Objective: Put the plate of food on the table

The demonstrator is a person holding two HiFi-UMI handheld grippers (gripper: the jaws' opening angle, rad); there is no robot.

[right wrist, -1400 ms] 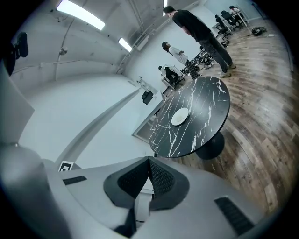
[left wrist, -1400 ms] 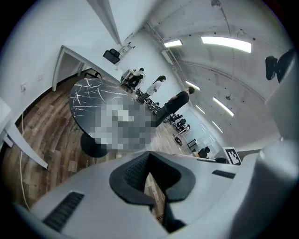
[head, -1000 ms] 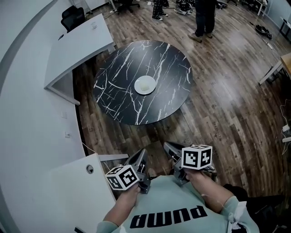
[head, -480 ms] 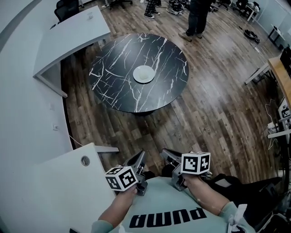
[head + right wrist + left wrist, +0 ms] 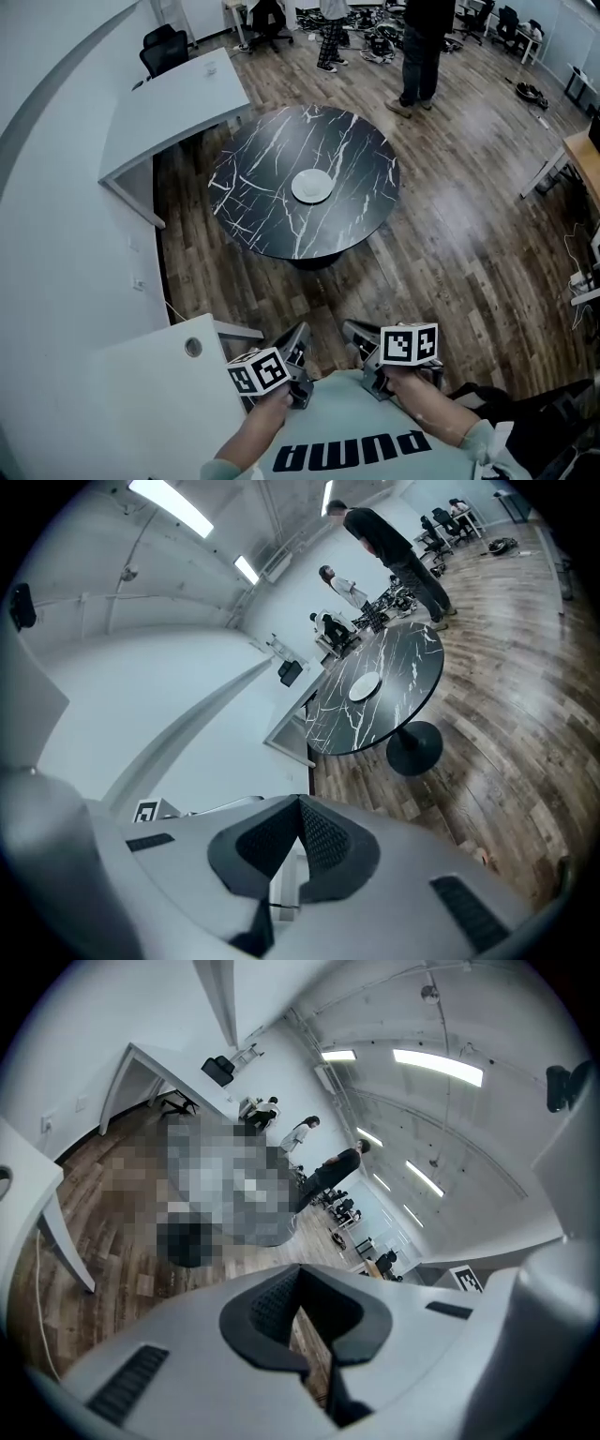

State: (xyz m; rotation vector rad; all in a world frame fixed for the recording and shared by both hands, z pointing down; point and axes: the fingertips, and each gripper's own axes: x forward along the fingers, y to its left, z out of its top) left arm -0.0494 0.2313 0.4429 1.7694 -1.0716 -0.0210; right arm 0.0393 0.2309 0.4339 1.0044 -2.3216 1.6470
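I read the left gripper (image 5: 296,337) and the right gripper (image 5: 356,331) side by side at the near edge, close to the person's chest. In each gripper view the jaws are pressed together at the tips with nothing between them. The small round white plate (image 5: 312,186) rests at the centre of the round black white-veined marble table (image 5: 262,192), well apart from both grippers; I cannot make out what is on it. The brown wood-plank floor (image 5: 450,234) lies between. A white desk (image 5: 164,108) stands far left. Standing people (image 5: 422,42) are beyond the table.
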